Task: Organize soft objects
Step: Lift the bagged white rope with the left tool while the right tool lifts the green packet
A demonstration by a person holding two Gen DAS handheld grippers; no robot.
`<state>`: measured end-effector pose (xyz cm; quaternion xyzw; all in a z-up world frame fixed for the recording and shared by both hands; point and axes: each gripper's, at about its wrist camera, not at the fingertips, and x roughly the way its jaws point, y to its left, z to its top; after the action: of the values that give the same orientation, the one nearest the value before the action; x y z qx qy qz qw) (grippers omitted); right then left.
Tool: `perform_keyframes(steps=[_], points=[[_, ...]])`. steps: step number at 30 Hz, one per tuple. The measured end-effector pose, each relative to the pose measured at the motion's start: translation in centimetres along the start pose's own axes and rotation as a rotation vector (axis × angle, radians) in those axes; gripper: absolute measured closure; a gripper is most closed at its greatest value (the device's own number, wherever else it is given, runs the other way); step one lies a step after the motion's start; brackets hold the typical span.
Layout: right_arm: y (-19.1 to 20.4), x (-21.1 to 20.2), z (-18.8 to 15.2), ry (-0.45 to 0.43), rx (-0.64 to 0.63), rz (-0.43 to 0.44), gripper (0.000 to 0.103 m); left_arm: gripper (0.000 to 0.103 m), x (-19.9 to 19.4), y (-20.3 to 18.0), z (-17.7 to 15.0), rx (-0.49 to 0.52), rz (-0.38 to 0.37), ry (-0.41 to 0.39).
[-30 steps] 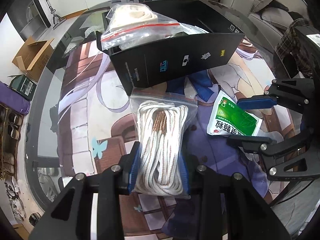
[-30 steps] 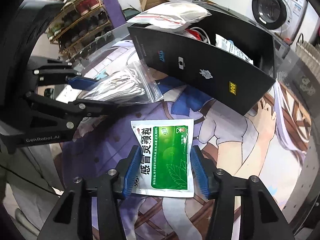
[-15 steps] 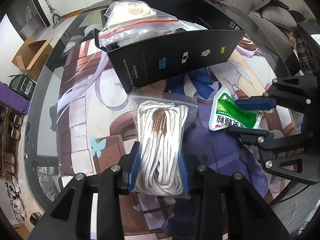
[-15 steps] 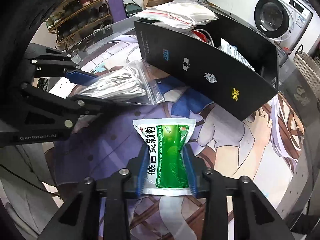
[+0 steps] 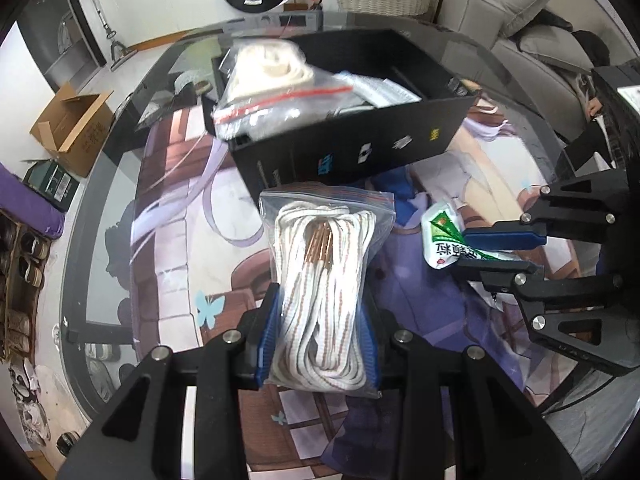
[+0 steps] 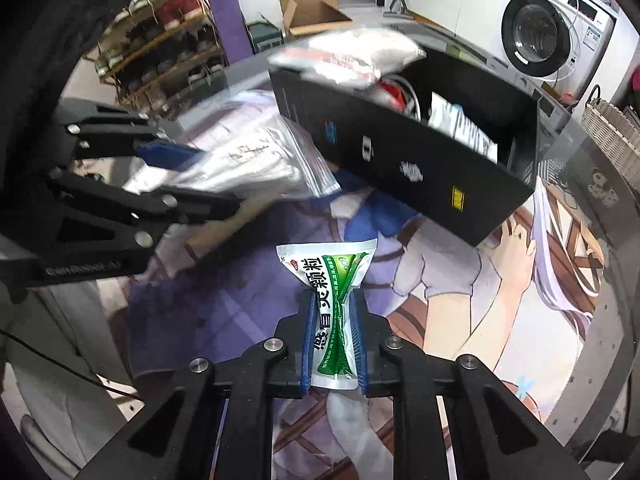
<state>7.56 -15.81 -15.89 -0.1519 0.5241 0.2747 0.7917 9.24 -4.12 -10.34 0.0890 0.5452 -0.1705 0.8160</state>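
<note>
The left gripper (image 5: 318, 344) was seen clamped on a zip bag of white cord (image 5: 324, 280), its blue pads pressed into the near end of the coil while the far, sealed end hung free toward the black box (image 5: 360, 152). The right gripper (image 6: 334, 344) was seen pinched narrowly on a green sachet (image 6: 334, 280), squeezed at its waist so that the far end fanned out above the printed mat (image 6: 224, 300).

Both loads were held clear of the mat, near and just short of the box's front wall. The box was already partly filled; a bagged cream cloth (image 5: 272, 68) was perched on its left rim, and other packets were glimpsed inside.

The cord bag was judged light, soft and springy, its slick film liable to slide unless gripped through the thick middle of the coil. The sachet was judged light and limp, crumpling under pressure; a hold across its centre, as shown, was thought safer than one on a sealed edge. Either item was expected to droop when carried over the wall, so a high approach to the open, right-hand part of the box was thought advisable.
</note>
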Motion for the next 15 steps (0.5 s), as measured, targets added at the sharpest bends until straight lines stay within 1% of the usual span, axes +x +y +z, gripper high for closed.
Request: perform_keyframes(steps=[2,4,7,9,10,13,14,15], points=[[-0.2,-1.1,-0.1,-0.039,0.009,-0.009,0.087,0.069,-1.0,0.0,0.1,-0.006,-0.006,-0.025],[-0.3,-3.0,0.2,-0.121,0.020,0.002,0.087,0.069,-2.4,0.3,0.2,-0.016,-0.007,-0.072],[0.0,-5.4,0.4,-0.230,0.012,-0.033,0.087,0.069,-5.1,0.4,0.7,-0.031,0.026,-0.192],[0.1,-7.0,0.6,-0.304,0.015,-0.047,0.087,0.069,-6.3,0.6,0.8,-0.044,0.031,-0.252],[0.2,-7.6,0.5,-0.334,0.016,-0.049,0.087,0.069,-7.2,0.7,0.9,-0.056,0.041,-0.300],[0.3,-9.7,0.7,-0.439,0.007,-0.067,0.087,0.070,-9.0,0.7,0.7,-0.069,0.081,-0.408],[0.5,-10.2,1.0,-0.462,0.006,-0.073,0.087,0.070,-9.9,0.8,0.5,-0.076,0.105,-0.464],[0.6,-10.9,0.8,-0.505,0.003,-0.086,0.087,0.069,-10.5,0.8,0.3,-0.079,0.118,-0.503]])
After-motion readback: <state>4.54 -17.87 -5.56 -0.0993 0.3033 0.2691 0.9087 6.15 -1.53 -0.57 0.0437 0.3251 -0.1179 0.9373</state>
